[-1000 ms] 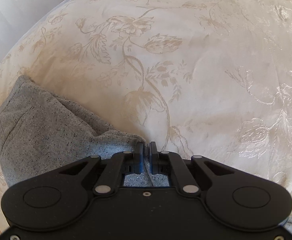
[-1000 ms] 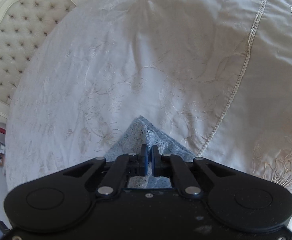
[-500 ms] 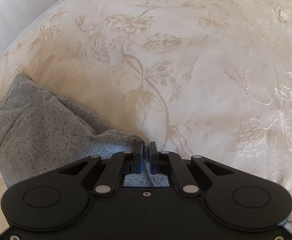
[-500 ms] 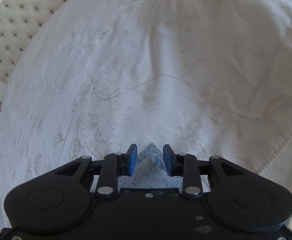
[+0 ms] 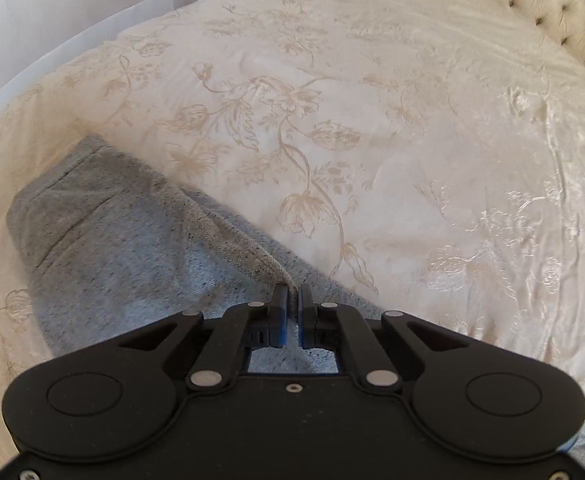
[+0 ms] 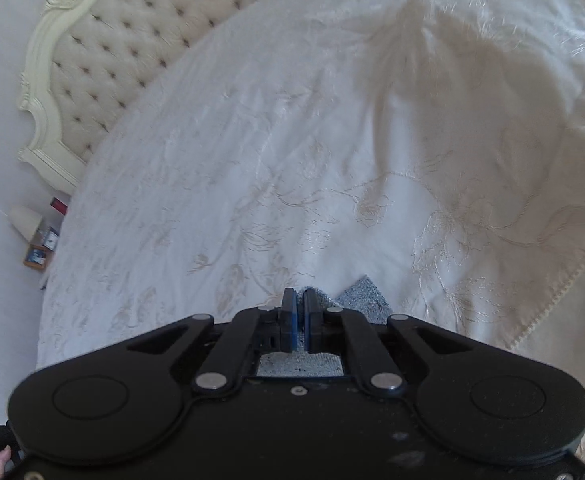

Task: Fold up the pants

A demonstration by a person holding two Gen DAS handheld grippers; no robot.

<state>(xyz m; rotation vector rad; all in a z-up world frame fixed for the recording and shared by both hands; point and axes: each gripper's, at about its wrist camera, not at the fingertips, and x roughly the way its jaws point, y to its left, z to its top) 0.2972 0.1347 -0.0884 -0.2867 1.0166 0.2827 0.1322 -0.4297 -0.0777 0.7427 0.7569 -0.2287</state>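
Observation:
The grey speckled pants [image 5: 104, 240] lie on a cream floral bedspread [image 5: 372, 140], spreading to the left of my left gripper. My left gripper [image 5: 291, 294] is shut on a raised fold of the pants' edge. In the right wrist view a small grey corner of the pants [image 6: 362, 300] shows just right of the fingers. My right gripper [image 6: 299, 300] is shut on the pants fabric, which runs under it. Most of the pants are hidden under both gripper bodies.
A tufted cream headboard [image 6: 104, 60] stands at the far left of the right wrist view and shows in the left wrist view [image 5: 564, 4]. A bedside shelf with a lamp and small items [image 6: 36, 236] sits beside the bed. The bedspread's corded hem [image 6: 564, 280] runs at right.
My right gripper opened half a second ago and is shut again on the pants. Both views have tilted up, so the headboard shows. The left gripper has stayed shut on the fold.

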